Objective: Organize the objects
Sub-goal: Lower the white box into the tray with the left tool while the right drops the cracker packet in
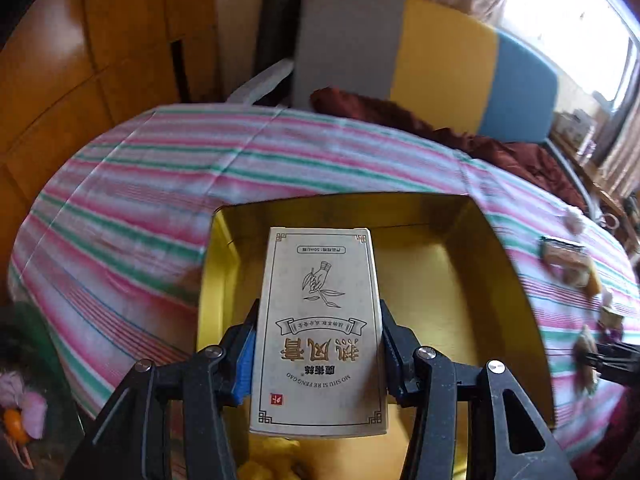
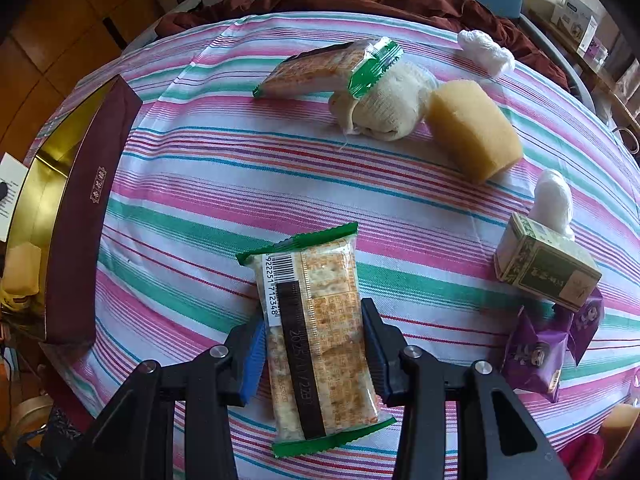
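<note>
Nearest the left wrist camera, the left gripper (image 1: 318, 344) has its jaws closed on the sides of a pale carton (image 1: 320, 320) printed with Chinese characters and a line drawing of a hand, the print reading upside down. The carton is held over the gold interior of an open box (image 1: 460, 272), which sits on a striped cloth (image 1: 132, 200) in pink, green and white. Something yellow (image 1: 272, 460) shows at the box's near end below the carton. Beyond the cloth lie a maroon fabric (image 1: 460, 132) and a gray, yellow and blue cushion (image 1: 440, 60).

In the right wrist view, the right gripper (image 2: 314, 344) has its jaws clamped on a cracker pack (image 2: 320, 332) with green crimped ends, barcode side up, low over the same cloth; whether the pack touches the cloth cannot be told. To the right lie purple packets (image 2: 540, 352) and, just behind them, a small green box (image 2: 548, 268) with a white gauze roll (image 2: 554, 200) at its far side. At far left is the box's maroon outer wall. Farther off, a yellow sponge (image 2: 474, 128) rests against a cream cloth bundle (image 2: 384, 108), on which a second cracker pack (image 2: 320, 68) leans. Another gauze roll (image 2: 486, 52) lies near the cloth's far edge.
</note>
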`<state>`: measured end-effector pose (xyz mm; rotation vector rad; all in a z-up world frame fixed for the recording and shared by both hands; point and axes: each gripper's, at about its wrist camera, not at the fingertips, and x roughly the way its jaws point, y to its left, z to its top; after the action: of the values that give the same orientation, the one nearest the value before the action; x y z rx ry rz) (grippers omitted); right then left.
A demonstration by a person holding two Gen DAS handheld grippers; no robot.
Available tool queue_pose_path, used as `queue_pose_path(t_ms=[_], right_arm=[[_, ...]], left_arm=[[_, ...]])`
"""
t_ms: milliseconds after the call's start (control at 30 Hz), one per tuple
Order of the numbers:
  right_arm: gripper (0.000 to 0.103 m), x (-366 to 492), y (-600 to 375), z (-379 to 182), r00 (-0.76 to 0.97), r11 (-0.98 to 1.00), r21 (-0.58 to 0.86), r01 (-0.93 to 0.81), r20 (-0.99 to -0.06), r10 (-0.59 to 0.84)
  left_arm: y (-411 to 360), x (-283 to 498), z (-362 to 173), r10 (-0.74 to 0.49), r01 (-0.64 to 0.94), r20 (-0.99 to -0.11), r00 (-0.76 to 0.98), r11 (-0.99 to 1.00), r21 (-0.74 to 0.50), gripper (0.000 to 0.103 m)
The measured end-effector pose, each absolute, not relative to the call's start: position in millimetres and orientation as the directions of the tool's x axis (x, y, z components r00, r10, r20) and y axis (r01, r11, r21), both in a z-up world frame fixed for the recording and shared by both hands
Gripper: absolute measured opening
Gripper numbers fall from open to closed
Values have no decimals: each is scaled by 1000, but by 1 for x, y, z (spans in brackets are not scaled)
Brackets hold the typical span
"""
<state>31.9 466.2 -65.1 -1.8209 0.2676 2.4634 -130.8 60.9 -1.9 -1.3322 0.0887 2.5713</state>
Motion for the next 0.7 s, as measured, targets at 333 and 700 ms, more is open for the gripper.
queue_pose_path(t_ms=[333,700], right_arm=[[43,34,473,-63,-302,-984,96,-150,-952,-47],[43,36,478,-60,-308,-985,86,-147,-951,-37]], left_arm=[[52,-139,-41,107,-195,-853,-511,-981,-6,52],[54,-111,-37,-19,-158,-783,-622,-976,150,64]])
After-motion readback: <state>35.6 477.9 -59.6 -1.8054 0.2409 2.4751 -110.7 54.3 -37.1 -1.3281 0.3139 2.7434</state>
